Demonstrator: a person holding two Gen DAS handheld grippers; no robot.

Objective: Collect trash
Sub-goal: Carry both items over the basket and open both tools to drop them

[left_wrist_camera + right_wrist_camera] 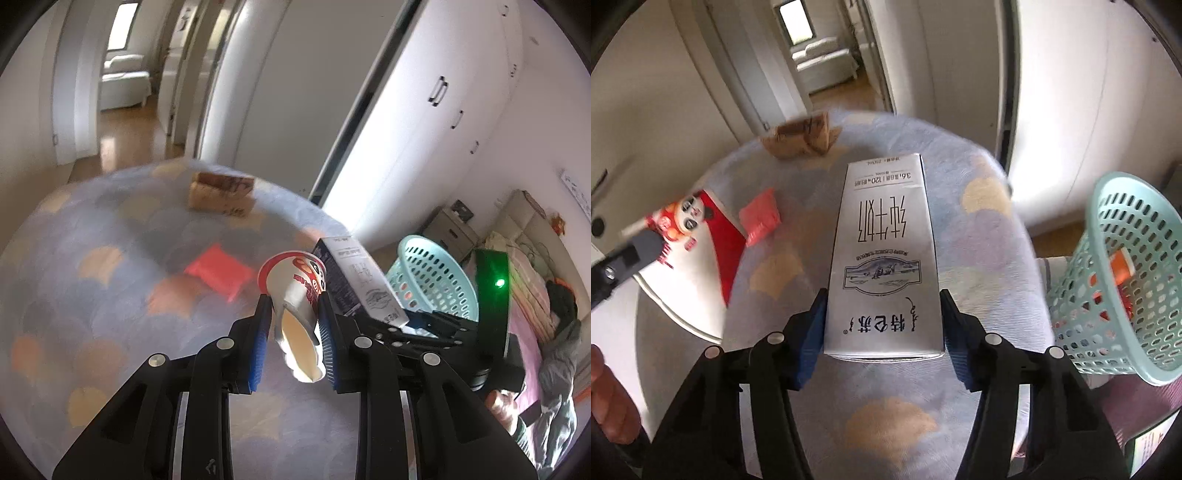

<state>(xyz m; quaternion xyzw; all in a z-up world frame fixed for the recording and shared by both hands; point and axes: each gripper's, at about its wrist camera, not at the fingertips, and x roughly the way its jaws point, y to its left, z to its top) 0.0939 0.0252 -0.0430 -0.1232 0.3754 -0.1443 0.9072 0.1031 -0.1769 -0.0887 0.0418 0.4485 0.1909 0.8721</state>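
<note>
Two grippers each hold one piece of trash above the patterned tabletop (110, 295): the left gripper (293, 325) has its jaws clamped on a squashed paper cup (295, 291), the right gripper (884, 325) has its jaws clamped on a white milk carton (884, 254). Only the right wrist view shows orange items inside the one teal basket (1115, 280). One red packet (218, 273) and one brown box (221, 194) lie on the tabletop.
</note>
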